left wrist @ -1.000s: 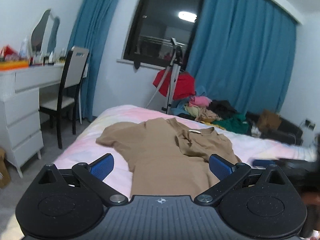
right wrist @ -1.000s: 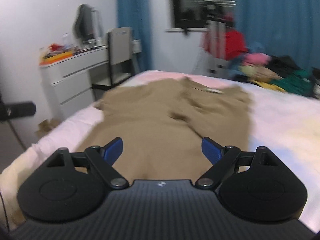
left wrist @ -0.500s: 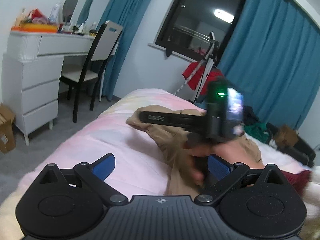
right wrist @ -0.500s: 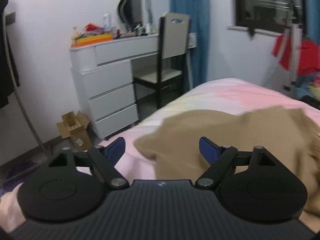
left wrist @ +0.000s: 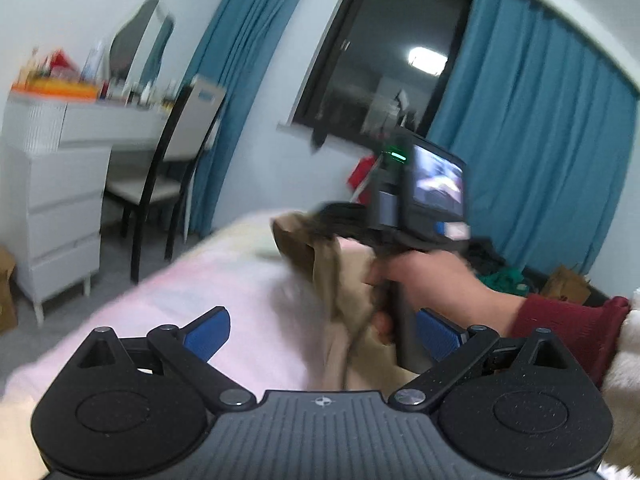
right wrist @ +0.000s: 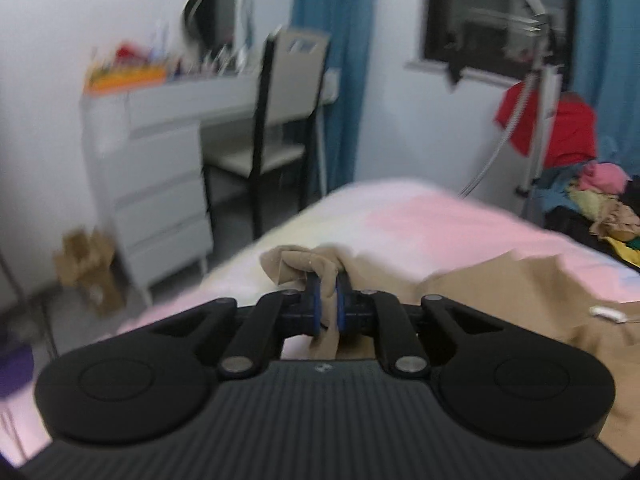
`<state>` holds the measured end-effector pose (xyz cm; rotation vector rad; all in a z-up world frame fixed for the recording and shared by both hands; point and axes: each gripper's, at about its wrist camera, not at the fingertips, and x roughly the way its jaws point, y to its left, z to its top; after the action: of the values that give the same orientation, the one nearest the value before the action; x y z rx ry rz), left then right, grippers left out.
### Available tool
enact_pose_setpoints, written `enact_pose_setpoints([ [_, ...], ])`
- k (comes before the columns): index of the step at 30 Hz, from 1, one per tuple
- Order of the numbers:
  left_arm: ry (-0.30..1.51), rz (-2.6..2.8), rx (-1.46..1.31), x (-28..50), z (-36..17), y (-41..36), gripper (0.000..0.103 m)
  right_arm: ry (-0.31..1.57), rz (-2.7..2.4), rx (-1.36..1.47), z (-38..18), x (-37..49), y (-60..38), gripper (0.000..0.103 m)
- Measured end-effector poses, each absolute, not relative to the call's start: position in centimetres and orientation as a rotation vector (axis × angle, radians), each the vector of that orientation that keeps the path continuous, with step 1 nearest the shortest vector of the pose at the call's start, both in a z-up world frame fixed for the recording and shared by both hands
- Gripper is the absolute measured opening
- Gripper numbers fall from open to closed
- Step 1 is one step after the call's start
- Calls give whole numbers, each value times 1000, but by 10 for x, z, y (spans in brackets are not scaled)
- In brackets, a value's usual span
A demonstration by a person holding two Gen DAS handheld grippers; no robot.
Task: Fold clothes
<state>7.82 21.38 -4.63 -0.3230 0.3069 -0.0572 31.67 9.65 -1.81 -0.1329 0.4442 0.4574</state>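
My right claw (right wrist: 326, 304) is pinching the tan shirt's (right wrist: 500, 280) sleeve on the bed (right wrist: 420, 216); my left claw (left wrist: 320, 330) is hanging spread wide.

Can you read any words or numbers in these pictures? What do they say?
None can be read.
The small screen on the right gripper shows only a blurred picture.
The white neck label on the tan shirt is too small and blurred.
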Motion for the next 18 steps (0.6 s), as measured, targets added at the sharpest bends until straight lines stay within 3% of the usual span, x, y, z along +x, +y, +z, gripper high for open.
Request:
enact_pose_setpoints([
  [8, 256, -114, -350, 66, -38, 205, 102, 347, 240, 64, 19, 309, -46, 10],
  [18, 343, -176, -252, 78, -58, 167, 102, 550, -27, 342, -70, 306, -201, 13],
])
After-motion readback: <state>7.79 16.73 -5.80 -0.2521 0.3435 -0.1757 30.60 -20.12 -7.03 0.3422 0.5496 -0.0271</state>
